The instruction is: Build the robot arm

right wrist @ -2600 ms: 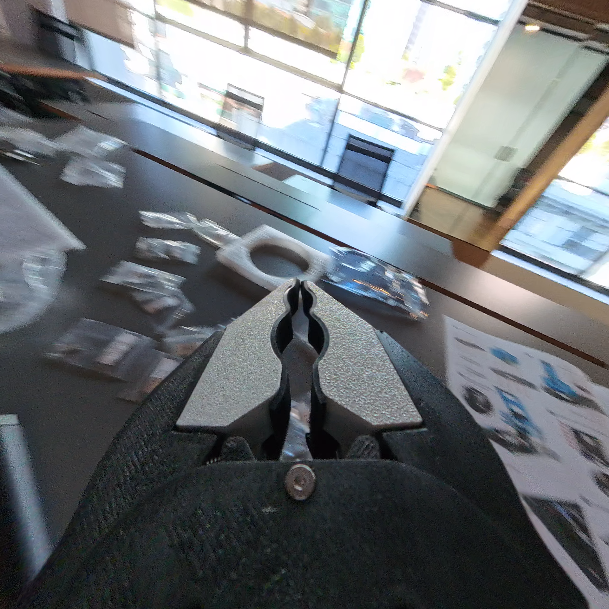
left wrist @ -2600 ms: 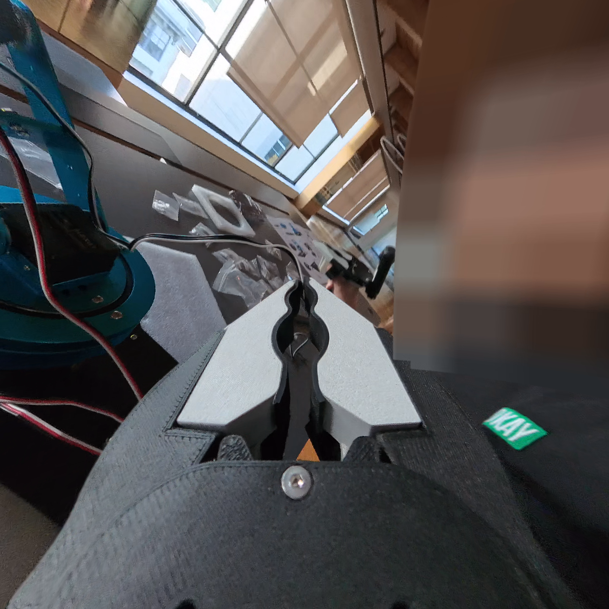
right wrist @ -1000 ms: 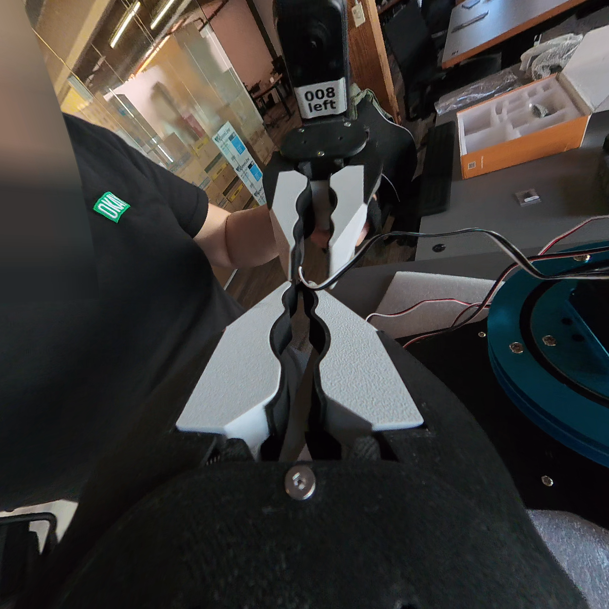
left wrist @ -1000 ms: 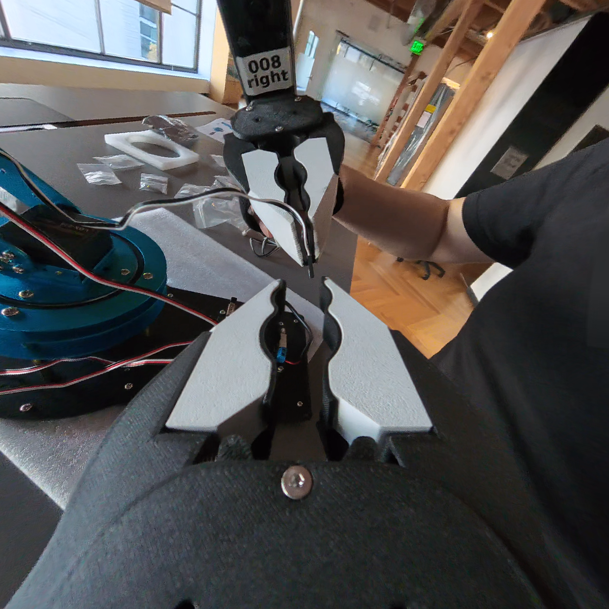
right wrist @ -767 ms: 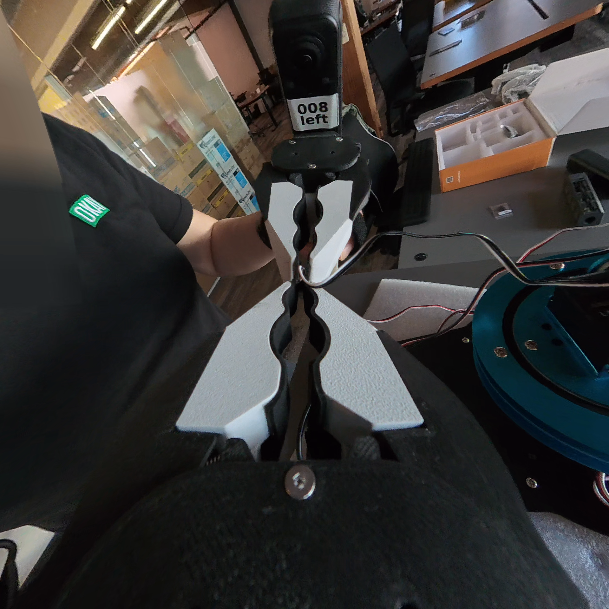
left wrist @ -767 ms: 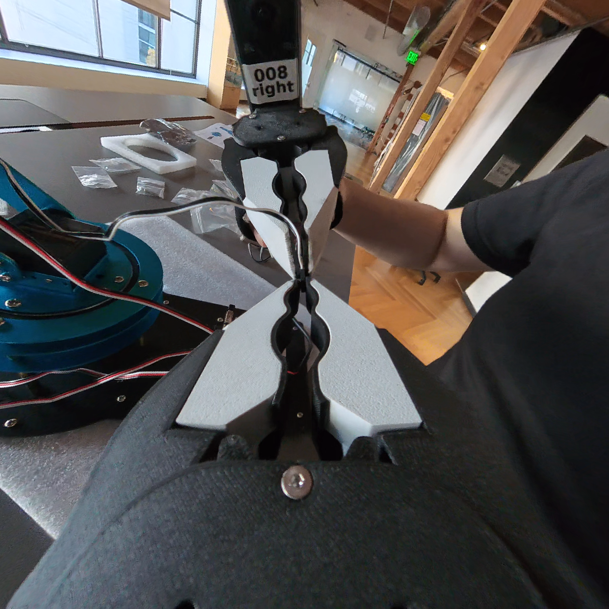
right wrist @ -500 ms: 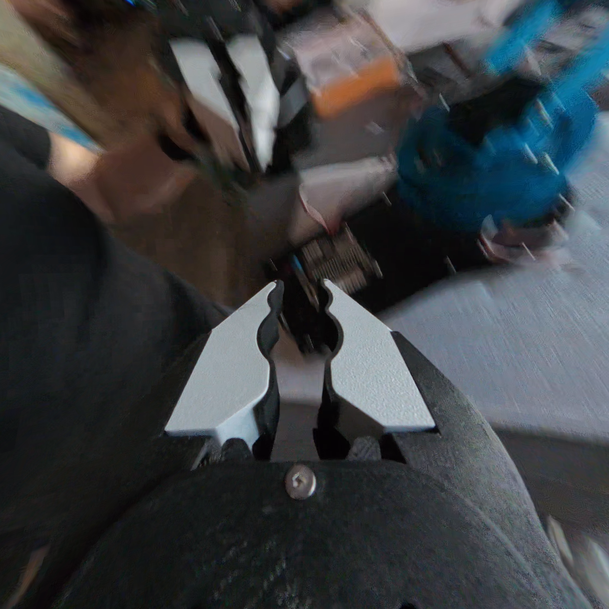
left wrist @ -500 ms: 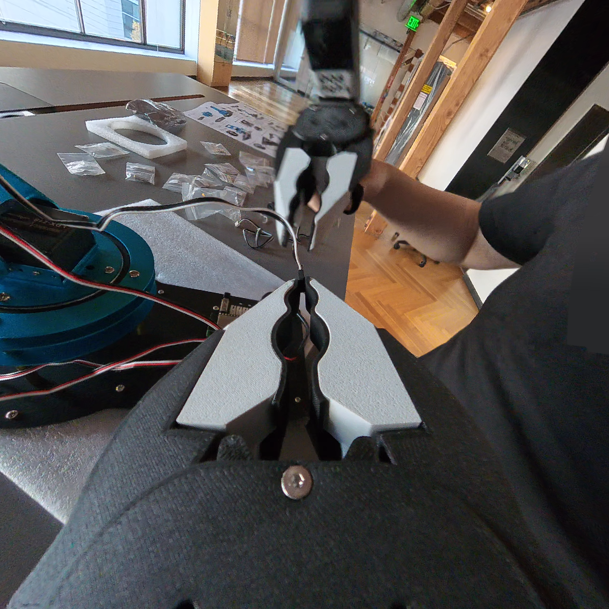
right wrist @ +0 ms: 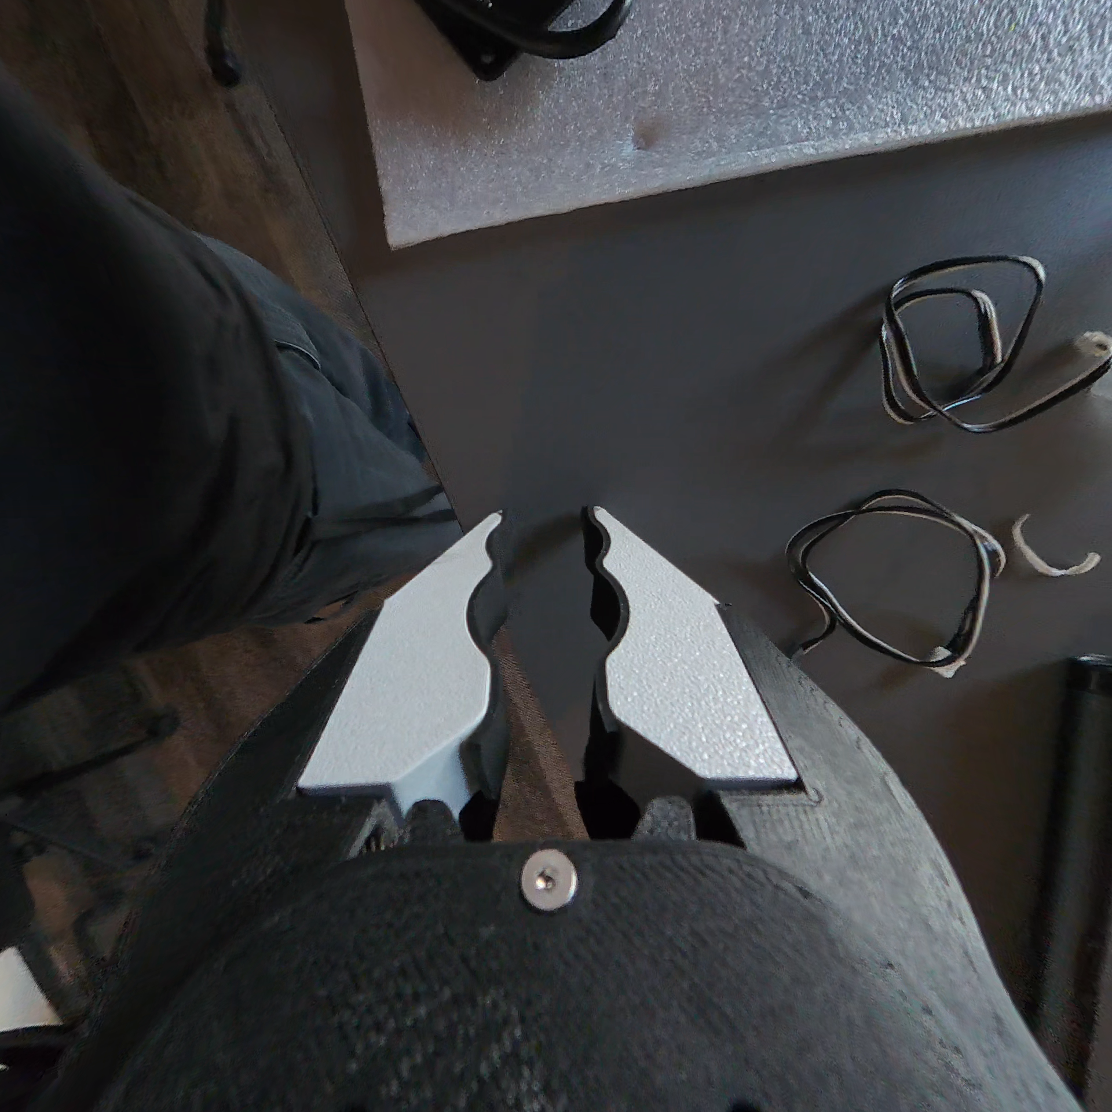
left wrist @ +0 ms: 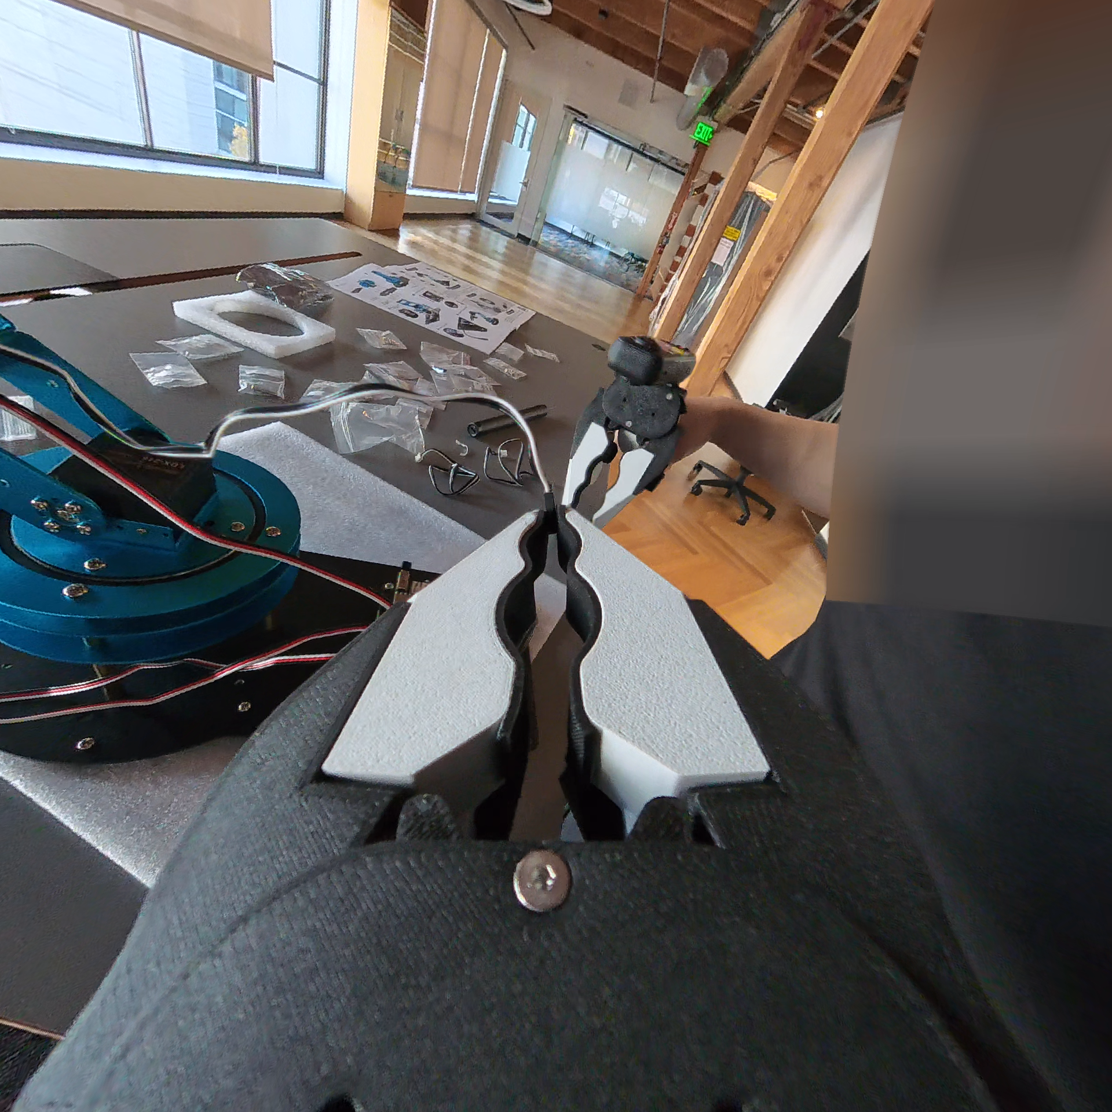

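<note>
We see the round robot base (left wrist: 138, 559) on a foam sheet (left wrist: 361, 499) at our left. A servo cable (left wrist: 373, 400) arches from it to the left gripper (left wrist: 555, 517), whose tips pinch its end. Behind lie small bags (left wrist: 373, 415), a foam frame (left wrist: 253, 313) and an instruction sheet (left wrist: 439, 301). The right gripper (right wrist: 544, 520) hangs spread over the table edge (right wrist: 415, 421), two coiled cables (right wrist: 890, 577) at its right.

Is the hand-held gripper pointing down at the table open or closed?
Open. The right hand-held gripper shows bare dark table between its parted fingers, holding nothing.
</note>
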Motion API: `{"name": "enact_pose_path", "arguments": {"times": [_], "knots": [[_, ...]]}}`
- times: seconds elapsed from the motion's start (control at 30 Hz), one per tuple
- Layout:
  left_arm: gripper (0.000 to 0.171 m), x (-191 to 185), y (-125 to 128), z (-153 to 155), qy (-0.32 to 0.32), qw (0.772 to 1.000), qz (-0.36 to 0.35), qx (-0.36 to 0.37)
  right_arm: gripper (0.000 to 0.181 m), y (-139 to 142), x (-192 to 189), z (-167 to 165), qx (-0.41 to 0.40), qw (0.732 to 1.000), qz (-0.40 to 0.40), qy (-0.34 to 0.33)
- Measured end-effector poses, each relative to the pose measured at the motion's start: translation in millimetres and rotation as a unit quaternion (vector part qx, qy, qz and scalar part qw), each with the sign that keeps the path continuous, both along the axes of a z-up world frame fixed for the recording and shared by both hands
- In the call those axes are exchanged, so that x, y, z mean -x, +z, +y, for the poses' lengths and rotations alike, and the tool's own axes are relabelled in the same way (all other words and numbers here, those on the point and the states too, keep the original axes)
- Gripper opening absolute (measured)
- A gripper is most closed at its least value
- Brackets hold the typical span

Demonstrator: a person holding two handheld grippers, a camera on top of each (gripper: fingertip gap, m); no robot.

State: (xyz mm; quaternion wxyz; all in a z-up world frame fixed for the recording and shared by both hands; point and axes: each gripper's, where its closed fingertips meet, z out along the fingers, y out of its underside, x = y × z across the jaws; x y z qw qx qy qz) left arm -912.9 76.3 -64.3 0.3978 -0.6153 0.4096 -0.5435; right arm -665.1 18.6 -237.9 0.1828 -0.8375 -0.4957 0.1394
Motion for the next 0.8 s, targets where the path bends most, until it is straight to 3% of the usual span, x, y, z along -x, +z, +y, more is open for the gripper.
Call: {"name": "enact_pose_path", "arguments": {"times": [0.07, 0.17, 0.47, 0.5, 0.57, 0.67, 0.8], "knots": [[0.0, -0.9, -0.7, -2.3, -0.003, 1.0, 0.002, 0.001, 0.017, 0.2, 0.3, 2.5, 0.01, 1.0, 0.015, -0.017], [0.0, -1.2, -2.8, -7.0, -0.004, 1.0, 0.004, 0.004, 0.022, 2.2, -0.8, -2.8, 0.02, 1.0, -0.007, 0.0], [0.0, 6.2, -19.2, -18.4, 0.007, 1.0, 0.02, 0.008, 0.013, 2.6, 13.7, -3.7, 0.007, 0.999, -0.018, 0.036], [0.0, 4.9, -21.8, -21.3, 0.006, 1.0, 0.019, 0.011, 0.013, 16.1, 30.9, 1.2, -0.015, 0.999, 0.004, 0.05], [0.0, -0.2, -24.3, -29.1, -0.001, 1.0, 0.008, 0.02, 0.012, 68.7, 95.8, 9.1, -0.049, 0.986, 0.144, 0.07], [0.0, -8.9, -28.1, -38.4, -0.01, 1.0, 0.004, 0.026, 0.012, 144.9, 183.8, 5.9, -0.003, 0.927, 0.362, 0.1], [0.0, -14.7, -29.4, -46.5, -0.019, 0.999, 0.01, 0.026, 0.016, 158.0, 227.8, 18.3, 0.051, 0.905, 0.404, 0.126]]}}
